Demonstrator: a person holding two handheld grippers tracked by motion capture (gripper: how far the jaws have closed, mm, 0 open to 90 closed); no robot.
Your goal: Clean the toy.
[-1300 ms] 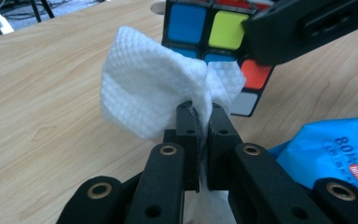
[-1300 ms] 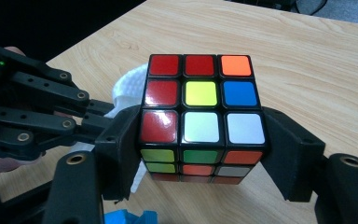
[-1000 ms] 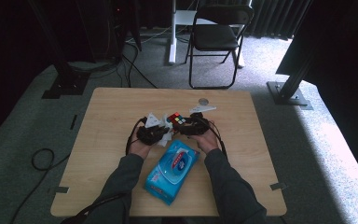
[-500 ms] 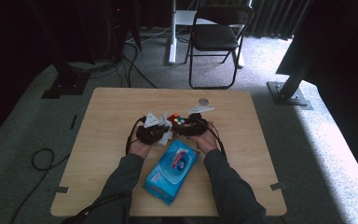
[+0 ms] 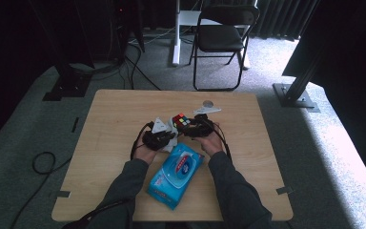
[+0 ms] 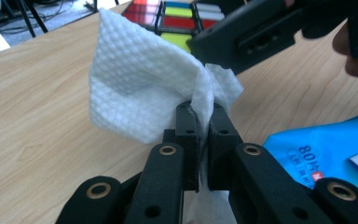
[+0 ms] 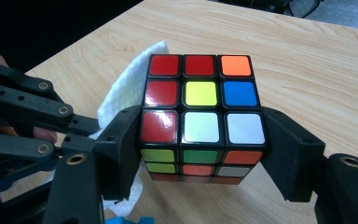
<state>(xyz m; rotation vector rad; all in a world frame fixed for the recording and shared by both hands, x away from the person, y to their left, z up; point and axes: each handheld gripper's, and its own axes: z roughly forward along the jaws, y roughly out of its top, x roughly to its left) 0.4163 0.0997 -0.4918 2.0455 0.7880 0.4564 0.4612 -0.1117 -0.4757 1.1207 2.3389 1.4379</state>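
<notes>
A person is sitting at the near edge of a light wooden desk [image 5: 114,114], forearms reaching in from that edge, a pair of black tongs in each hand, both meeting near the middle of the desktop. On the left, the left gripper [image 6: 204,114] is clamping its jaws tight on a white, dimpled wet wipe [image 6: 140,88], pinching a gathered fold so that the rest of the sheet is billowing up above the jaw tips. In the high view that gripper [image 5: 164,138] is lying low over the desk, with the wipe [image 5: 173,131] bunching at its tip, just beside the cube. To the right, the right gripper [image 7: 200,140] is gripping a colour cube [image 7: 200,116] from both sides, its jaws standing wide and pressing flat against two opposite faces; the cube is sitting level between them, a face of red, orange, yellow, blue and white squares turned upward. From above, the cube [image 5: 181,120] is sitting just beyond the middle of the desk, at the tip of the right gripper [image 5: 193,126], and the wipe is touching its left side. Nearer the person, between the two forearms, a blue pack of wet wipes [image 5: 176,174] is lying flat and slantwise close to the near edge. Toward the far edge, a small white object [image 5: 208,106] is lying apart from the rest.
</notes>
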